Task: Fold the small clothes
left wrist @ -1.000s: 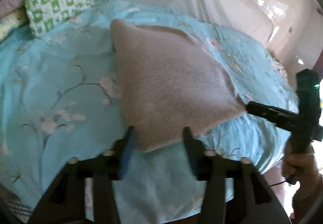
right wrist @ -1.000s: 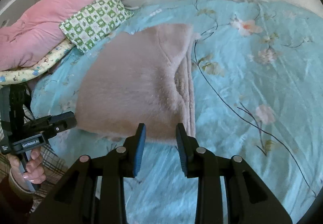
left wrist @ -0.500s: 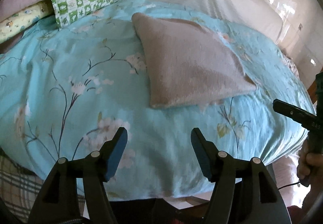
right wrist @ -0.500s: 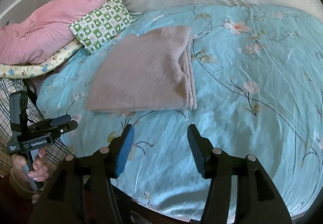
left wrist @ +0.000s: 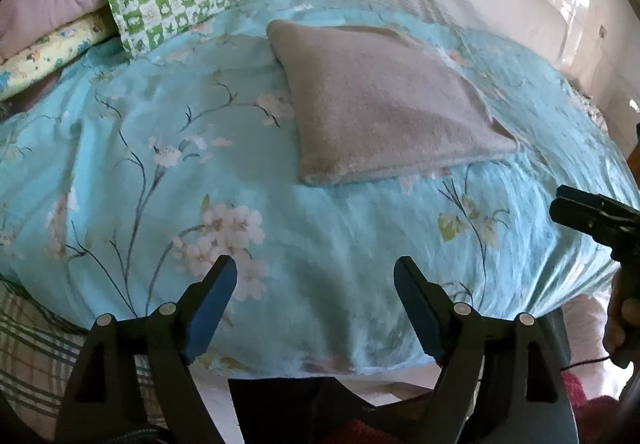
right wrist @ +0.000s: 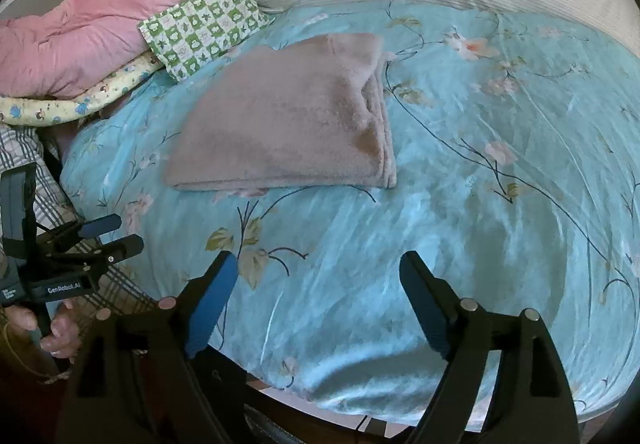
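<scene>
Folded beige cloth [left wrist: 384, 104] [right wrist: 288, 120] is laid flat on the blue flowered sheet [left wrist: 320, 236], near a green checked pillow [left wrist: 164, 0]. Left gripper [left wrist: 316, 300] & right gripper [right wrist: 320, 300] are held apart from it, jaws just spread wide, nothing btw them.

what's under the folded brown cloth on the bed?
The folded brown cloth lies flat on the floral turquoise bedspread, which shows all round it. Stacked layers show at its right edge; anything tucked between or beneath them is covered.
</scene>
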`<action>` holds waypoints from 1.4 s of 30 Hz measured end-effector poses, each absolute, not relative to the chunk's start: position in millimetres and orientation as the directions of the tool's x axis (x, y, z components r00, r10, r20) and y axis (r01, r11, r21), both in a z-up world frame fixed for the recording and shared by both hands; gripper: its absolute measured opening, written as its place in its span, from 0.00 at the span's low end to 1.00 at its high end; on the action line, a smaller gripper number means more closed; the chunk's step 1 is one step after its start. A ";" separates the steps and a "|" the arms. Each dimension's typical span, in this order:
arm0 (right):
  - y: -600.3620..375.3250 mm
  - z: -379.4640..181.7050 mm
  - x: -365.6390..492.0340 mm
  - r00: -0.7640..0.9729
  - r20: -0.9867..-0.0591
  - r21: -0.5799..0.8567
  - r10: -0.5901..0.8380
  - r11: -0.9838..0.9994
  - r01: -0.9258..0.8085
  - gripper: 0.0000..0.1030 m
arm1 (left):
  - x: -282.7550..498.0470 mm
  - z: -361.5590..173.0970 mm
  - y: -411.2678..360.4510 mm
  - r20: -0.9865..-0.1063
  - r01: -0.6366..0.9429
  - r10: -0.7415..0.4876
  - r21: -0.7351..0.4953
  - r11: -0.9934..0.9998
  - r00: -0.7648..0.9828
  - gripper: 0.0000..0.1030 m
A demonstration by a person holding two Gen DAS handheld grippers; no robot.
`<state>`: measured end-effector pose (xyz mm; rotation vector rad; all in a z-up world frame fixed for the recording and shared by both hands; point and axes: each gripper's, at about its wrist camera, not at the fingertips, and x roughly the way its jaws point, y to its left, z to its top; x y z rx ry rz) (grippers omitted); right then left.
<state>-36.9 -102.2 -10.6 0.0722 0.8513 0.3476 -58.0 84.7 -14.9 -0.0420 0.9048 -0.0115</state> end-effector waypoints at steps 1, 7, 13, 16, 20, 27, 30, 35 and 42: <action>-101.1 -10.1 -35.0 0.605 -0.723 0.204 0.334 0.940 -0.275 0.85 | -56.1 -13.6 84.8 -0.785 -0.013 -0.019 -0.034 0.999 0.619 0.82; -90.3 -5.6 -21.4 0.595 -0.727 0.197 0.344 0.934 -0.299 0.89 | -34.0 -3.8 85.8 -0.794 -0.028 0.013 -0.005 1.000 0.608 0.83; -81.2 0.5 -2.2 0.598 -0.725 0.183 0.341 0.933 -0.310 0.93 | -17.7 6.6 84.3 -0.771 -0.025 0.030 0.019 1.000 0.636 0.87; -78.7 1.0 8.0 0.600 -0.723 0.186 0.343 0.932 -0.310 0.93 | -9.6 8.4 84.9 -0.763 -0.032 0.041 0.026 0.999 0.645 0.88; -74.8 0.6 22.1 0.596 -0.730 0.171 0.335 0.934 -0.314 0.94 | 4.1 7.7 87.0 -0.768 -0.041 0.043 0.023 0.999 0.639 0.89; -71.3 -1.1 41.8 0.581 -0.743 0.178 0.333 0.935 -0.308 0.94 | 26.1 3.7 86.5 -0.775 -0.051 0.063 0.040 0.998 0.629 0.90; -67.8 -0.7 48.3 0.580 -0.745 0.171 0.329 0.935 -0.311 0.94 | 31.3 2.9 84.8 -0.773 -0.054 0.072 0.048 0.997 0.631 0.90; -66.4 0.2 59.6 0.575 -0.749 0.174 0.329 0.935 -0.307 0.94 | 38.5 2.8 83.7 -0.769 -0.057 0.084 0.062 0.996 0.633 0.90; -59.5 1.3 68.2 0.568 -0.753 0.171 0.331 0.933 -0.317 0.95 | 43.3 3.7 84.6 -0.762 -0.068 0.095 0.067 0.995 0.640 0.91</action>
